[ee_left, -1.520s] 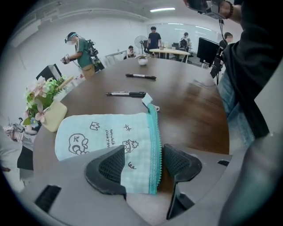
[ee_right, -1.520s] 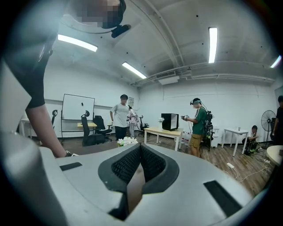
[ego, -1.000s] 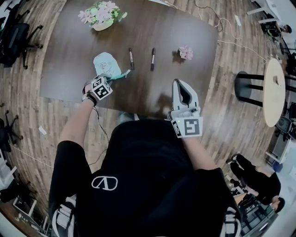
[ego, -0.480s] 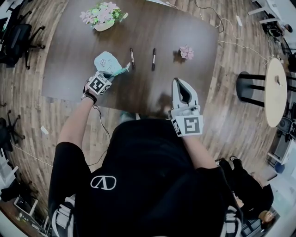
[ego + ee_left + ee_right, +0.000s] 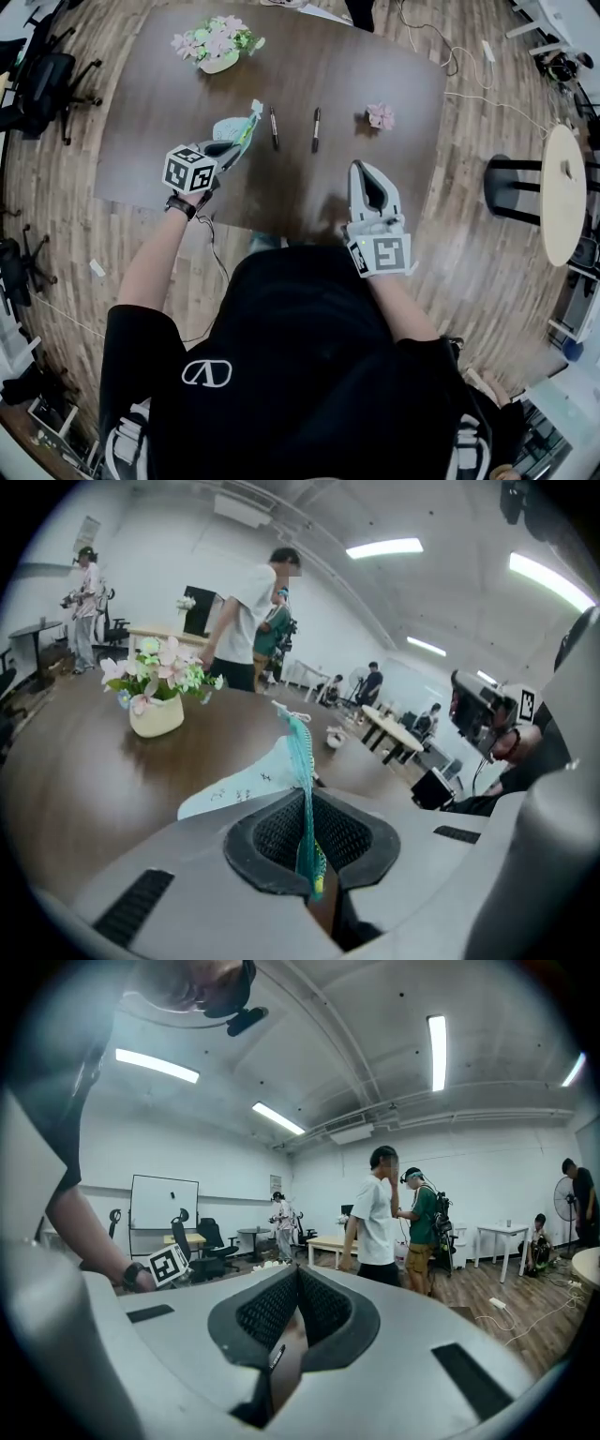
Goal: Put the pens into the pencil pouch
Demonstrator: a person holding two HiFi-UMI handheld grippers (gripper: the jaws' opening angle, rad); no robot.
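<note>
**Pouch lifted off the dark table, pens still lying flat**

A dark brown table (image 5: 150, 122) fills the upper middle of the head view, on a wood-plank floor (image 5: 487, 272). A flower pot (image 5: 217, 49) stands at its upper left and a small pink flower (image 5: 381, 115) toward its right. Between them lie two pens, the left pen (image 5: 274, 127) and the right pen (image 5: 316, 129), roughly parallel and apart. Off the table, a pale round table (image 5: 561, 192) with a black stool (image 5: 511, 183) sits at the right edge. Office chairs (image 5: 42, 80) are at the upper left and cables (image 5: 450, 58) at the upper right. The left gripper view shows a person in a white shirt (image 5: 248, 621) standing beyond the table. The right gripper view shows a whiteboard (image 5: 164, 1204) on the far wall.

The left gripper (image 5: 223, 150) has its jaws pinched tight on the teal zipper edge of the pencil pouch (image 5: 234, 128), which is just left of the left pen. The right gripper (image 5: 364, 178) is closed with nothing between its jaws, at the table's near edge.

A second ago the pouch lay flat on the table beside the left gripper. Now it is raised and higher in the frame, and the gripper's marker cube shows other faces. The pens, the flowers and the right gripper have not moved.
</note>
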